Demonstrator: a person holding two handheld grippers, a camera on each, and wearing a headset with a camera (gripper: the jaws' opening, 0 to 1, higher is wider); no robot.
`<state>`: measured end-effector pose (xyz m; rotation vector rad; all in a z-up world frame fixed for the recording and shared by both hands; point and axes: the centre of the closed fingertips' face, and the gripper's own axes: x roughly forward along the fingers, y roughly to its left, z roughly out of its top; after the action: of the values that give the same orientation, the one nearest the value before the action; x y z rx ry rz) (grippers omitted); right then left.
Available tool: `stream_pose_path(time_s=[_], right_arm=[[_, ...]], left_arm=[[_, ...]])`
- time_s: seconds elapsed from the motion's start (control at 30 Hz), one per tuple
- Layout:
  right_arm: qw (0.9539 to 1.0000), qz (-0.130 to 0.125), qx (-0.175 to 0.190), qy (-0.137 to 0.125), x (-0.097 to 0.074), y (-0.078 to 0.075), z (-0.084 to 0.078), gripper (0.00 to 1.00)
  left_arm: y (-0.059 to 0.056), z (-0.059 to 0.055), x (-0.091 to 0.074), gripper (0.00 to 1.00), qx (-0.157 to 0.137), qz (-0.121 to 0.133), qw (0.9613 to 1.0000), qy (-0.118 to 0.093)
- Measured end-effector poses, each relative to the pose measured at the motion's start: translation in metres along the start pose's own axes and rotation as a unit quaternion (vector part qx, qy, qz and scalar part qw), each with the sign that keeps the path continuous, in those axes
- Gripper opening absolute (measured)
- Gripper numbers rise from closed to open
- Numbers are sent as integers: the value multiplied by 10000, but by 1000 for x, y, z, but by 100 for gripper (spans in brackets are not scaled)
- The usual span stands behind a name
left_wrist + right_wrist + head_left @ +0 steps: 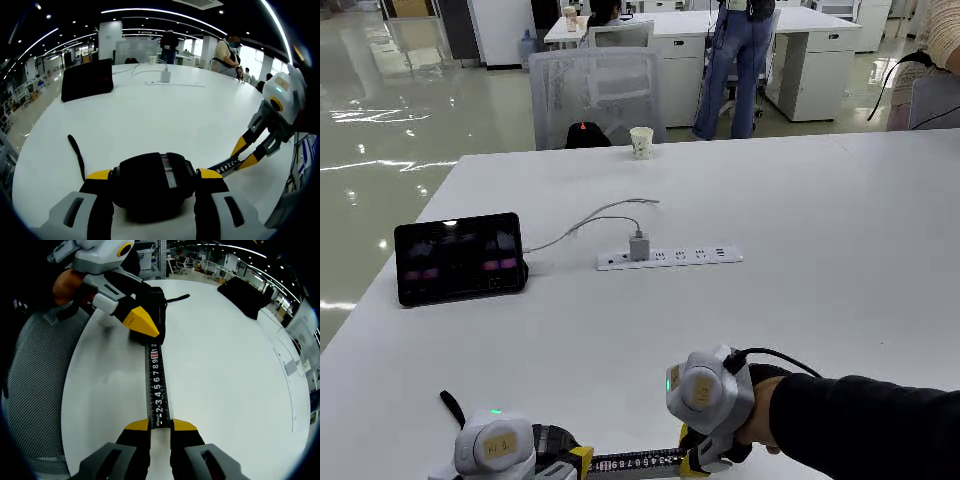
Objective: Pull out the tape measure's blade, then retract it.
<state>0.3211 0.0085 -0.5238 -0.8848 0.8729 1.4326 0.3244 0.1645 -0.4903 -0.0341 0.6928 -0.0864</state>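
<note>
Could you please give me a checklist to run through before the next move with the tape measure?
1. Left gripper shut on the case: ok.
2. Right gripper shut on the blade at its end: ok.
3. Blade straight and untwisted between the grippers: ok.
4. Strap lies on the table, on the far side of the case from the blade: ok.
5. Power strip and tablet well away from the blade: ok.
6. Blade lock released: cannot tell.

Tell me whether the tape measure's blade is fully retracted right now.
No, the blade stretches from the case to the right hand-held gripper, numbers showing.
</note>
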Motion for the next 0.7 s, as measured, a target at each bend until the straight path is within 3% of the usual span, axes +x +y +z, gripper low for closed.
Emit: stream_pose_path(time_s=[0.7], right_arm=[[10000,77,5,-50,6,1,12,11]], left_arm=[[1,0,0,60,-10,-15,10000,27]])
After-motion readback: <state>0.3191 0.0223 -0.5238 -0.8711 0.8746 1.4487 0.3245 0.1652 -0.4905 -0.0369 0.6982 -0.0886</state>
